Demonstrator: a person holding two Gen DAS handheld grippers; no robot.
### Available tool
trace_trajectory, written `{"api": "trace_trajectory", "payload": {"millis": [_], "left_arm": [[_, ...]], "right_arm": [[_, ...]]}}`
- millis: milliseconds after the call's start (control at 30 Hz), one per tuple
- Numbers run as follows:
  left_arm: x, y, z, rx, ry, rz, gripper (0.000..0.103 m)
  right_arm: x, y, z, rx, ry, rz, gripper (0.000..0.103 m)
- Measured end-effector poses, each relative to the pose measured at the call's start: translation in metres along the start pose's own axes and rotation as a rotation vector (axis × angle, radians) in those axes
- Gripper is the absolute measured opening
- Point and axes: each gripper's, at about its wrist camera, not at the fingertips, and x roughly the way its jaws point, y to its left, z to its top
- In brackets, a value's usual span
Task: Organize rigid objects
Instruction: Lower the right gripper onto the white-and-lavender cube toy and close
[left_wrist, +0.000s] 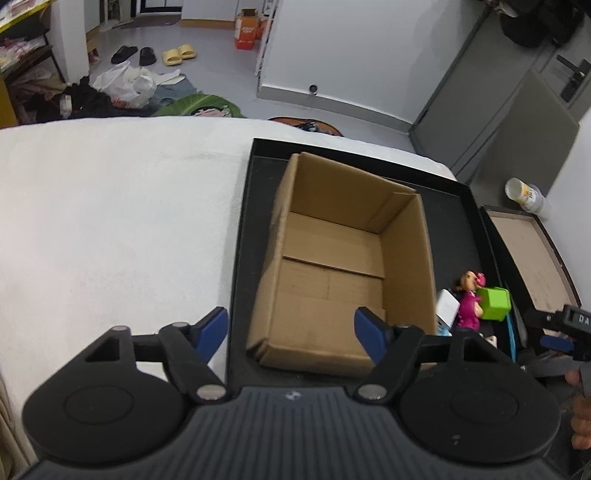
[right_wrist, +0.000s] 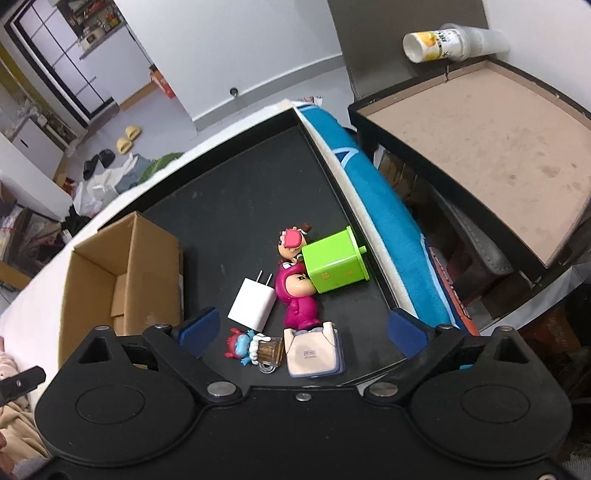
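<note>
An open, empty cardboard box (left_wrist: 332, 258) stands in a black tray (left_wrist: 243, 229) on a white surface. My left gripper (left_wrist: 291, 334) hovers open over the box's near left corner, its right finger inside the box and nothing gripped. Right of the box (right_wrist: 122, 273), on the tray floor (right_wrist: 240, 184), lie a green cube (right_wrist: 334, 264), a pink figurine (right_wrist: 301, 299), a white charger (right_wrist: 253, 304), a small head with a pink bow (right_wrist: 291, 243), a blue-and-red figure (right_wrist: 240, 345), a clear amber bottle (right_wrist: 267, 352) and a cream case (right_wrist: 314, 354). My right gripper (right_wrist: 303, 330) is open above the nearest of them.
A blue cushion (right_wrist: 384, 206) runs along the tray's right rim. Beyond it stands a dark-framed brown table (right_wrist: 480, 140) with stacked paper cups (right_wrist: 454, 44). The white surface (left_wrist: 110, 221) spreads left of the tray. Slippers and bags (left_wrist: 125, 81) litter the floor behind.
</note>
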Motion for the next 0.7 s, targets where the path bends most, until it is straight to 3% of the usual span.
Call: {"api": "trace_trajectory", "payload": {"millis": [233, 700], "left_arm": [[0.026, 0.021, 0.002, -0.060, 0.043, 0.005, 0.063], [0.057, 0.031, -0.003, -0.166, 0.095, 0.023, 0.061]], "right_arm": [[0.032, 0.003, 0.005, -0.037, 0.091, -0.051, 0.087], [0.071, 0.010, 0.000, -0.109, 0.195, -0.165, 0.088]]}}
